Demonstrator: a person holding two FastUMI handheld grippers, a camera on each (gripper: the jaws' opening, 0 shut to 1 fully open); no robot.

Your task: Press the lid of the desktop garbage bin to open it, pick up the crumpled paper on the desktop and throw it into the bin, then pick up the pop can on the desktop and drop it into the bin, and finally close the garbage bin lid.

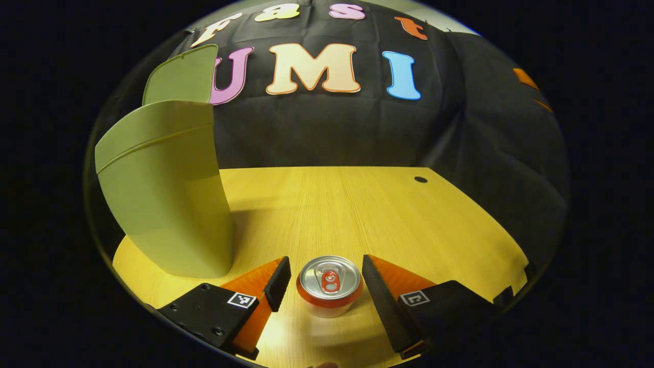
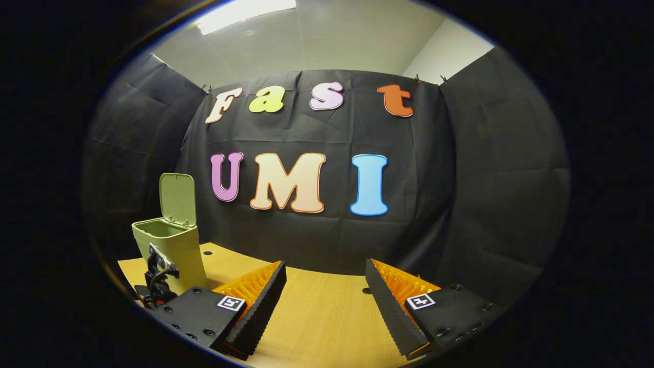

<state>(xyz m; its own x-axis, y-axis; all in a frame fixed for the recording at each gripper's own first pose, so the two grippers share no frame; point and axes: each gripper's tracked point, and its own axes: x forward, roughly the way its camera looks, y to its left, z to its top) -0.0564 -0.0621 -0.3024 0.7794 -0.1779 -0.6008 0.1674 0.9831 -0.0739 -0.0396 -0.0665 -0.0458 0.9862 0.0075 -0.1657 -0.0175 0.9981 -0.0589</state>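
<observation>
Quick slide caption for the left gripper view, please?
Open left gripper straddles the upright pop can on the desktop, beside the open-lidded garbage bin.

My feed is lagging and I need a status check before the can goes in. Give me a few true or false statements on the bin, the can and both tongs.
1. The bin lid is shut. False: it stands raised above the open green bin.
2. The pop can stands upright on the wooden desktop between the fingers of the left tongs. True.
3. The left tongs are clamped on the can. False: both fingers stand apart from it, with gaps at each side.
4. The right tongs are open and hold nothing. True.
5. The can lies on its side. False: its top with the pull tab faces up.
</observation>
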